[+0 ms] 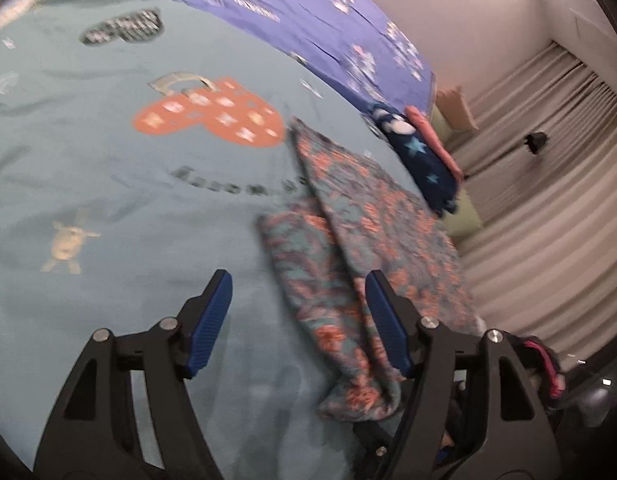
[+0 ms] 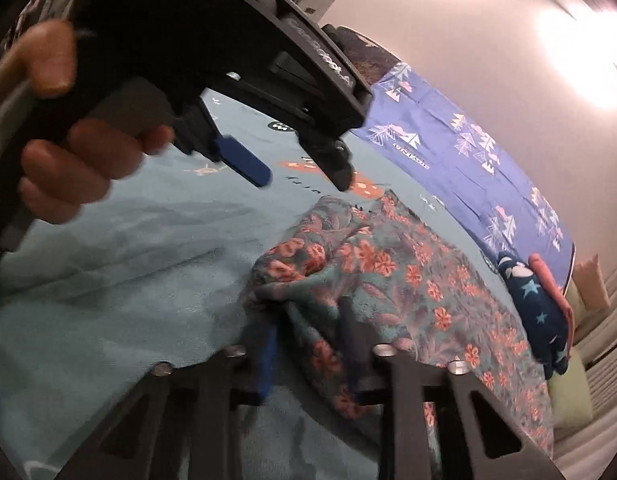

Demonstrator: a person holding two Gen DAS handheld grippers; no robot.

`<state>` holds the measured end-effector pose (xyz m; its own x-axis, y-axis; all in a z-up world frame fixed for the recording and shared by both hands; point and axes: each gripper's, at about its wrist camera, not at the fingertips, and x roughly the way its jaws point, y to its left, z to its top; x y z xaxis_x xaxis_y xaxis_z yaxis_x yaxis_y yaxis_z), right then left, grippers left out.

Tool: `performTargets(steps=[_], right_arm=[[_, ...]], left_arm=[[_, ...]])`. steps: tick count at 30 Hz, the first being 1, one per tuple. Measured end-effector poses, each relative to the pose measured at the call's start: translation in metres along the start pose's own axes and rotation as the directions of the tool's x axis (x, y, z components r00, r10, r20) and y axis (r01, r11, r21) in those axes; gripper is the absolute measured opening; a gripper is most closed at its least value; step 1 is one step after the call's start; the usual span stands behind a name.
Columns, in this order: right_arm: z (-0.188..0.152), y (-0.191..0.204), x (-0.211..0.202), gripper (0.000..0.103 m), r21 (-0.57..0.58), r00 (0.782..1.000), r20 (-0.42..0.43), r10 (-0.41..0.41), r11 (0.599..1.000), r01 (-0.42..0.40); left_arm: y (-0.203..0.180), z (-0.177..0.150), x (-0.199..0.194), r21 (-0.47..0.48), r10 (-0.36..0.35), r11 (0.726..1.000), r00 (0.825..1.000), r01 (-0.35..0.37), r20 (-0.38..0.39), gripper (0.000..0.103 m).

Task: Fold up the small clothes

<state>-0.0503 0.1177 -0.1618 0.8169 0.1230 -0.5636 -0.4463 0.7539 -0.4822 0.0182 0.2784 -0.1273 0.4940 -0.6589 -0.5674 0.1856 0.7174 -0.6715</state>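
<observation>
Floral garment (image 2: pixel 388 276) rumpled on teal sheet (image 1: pixel 108 184), right gripper (image 2: pixel 312 354) pinching its bunched edge, left gripper (image 1: pixel 298 324) spread wide above (holding nothing).

Warm glare is thrown on the wall (image 2: pixel 448 20); both fisheye views are motion-blurred, perhaps dimly lit, edges vignetted.

floral garment (image 2: pixel 388 280): soft matt cloth, printed, creased.
bedsheet (image 1: pixel 108 184): teal matt cloth, printed, faintly napped.
blue cover (image 1: pixel 308 12): smooth matt cloth, fold creases.
starred garment (image 2: pixel 536 300): dark plush cloth.
left gripper (image 1: pixel 298 320): black matt plastic frame; pads (image 1: pixel 212 320) blue, ribbed; bright metal pins.
right gripper (image 2: pixel 308 360): same black matt plastic, metal pins.
curtain (image 1: pixel 548 200): pale matt pleated cloth.
</observation>
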Motion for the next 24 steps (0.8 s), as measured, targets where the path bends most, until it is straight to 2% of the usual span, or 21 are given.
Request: performTargets(steps=[2,5,9,10,11,12,14,18,24], right_arm=[[0.002,-0.012,-0.006,0.01,0.053,1.0,0.012,0.028,0.998,-0.029],[0.005,-0.023,-0.012,0.009,0.102,0.998,0.029,0.055,0.993,-0.058],[0.008,-0.032,-0.018,0.009,0.136,0.997,0.041,0.069,0.988,-0.074],[0.009,-0.034,-0.019,0.009,0.146,0.996,0.046,0.07,0.986,-0.076],[0.009,-0.034,-0.021,0.009,0.151,0.996,0.049,0.07,0.986,-0.077],[0.01,-0.036,-0.022,0.009,0.154,0.996,0.051,0.071,0.985,-0.078],[0.011,-0.039,-0.024,0.008,0.166,0.996,0.057,0.073,0.983,-0.082],[0.012,-0.046,-0.03,0.008,0.192,0.994,0.074,0.076,0.977,-0.089],[0.012,-0.069,-0.041,0.008,0.256,0.99,0.117,0.082,0.961,-0.109]], left_arm=[[-0.001,0.003,0.014,-0.008,-0.071,0.997,0.995,0.071,-0.063,0.072],[-0.005,0.007,0.036,-0.025,-0.104,0.994,0.987,0.102,-0.125,0.073],[-0.008,0.023,0.051,-0.072,-0.168,0.984,0.978,0.16,-0.123,0.073],[-0.009,0.026,0.054,-0.086,-0.174,0.983,0.977,0.164,-0.122,0.069],[-0.01,0.029,0.058,-0.091,-0.167,0.984,0.978,0.156,-0.123,0.053],[-0.012,0.033,0.062,-0.084,-0.146,0.987,0.981,0.136,-0.129,0.033],[-0.019,0.039,0.07,-0.071,-0.103,0.993,0.984,0.094,-0.142,0.016],[-0.033,0.05,0.067,-0.062,-0.086,0.995,0.991,0.08,-0.102,0.01],[-0.068,0.06,0.061,0.029,-0.025,0.999,0.997,0.028,-0.079,0.009]])
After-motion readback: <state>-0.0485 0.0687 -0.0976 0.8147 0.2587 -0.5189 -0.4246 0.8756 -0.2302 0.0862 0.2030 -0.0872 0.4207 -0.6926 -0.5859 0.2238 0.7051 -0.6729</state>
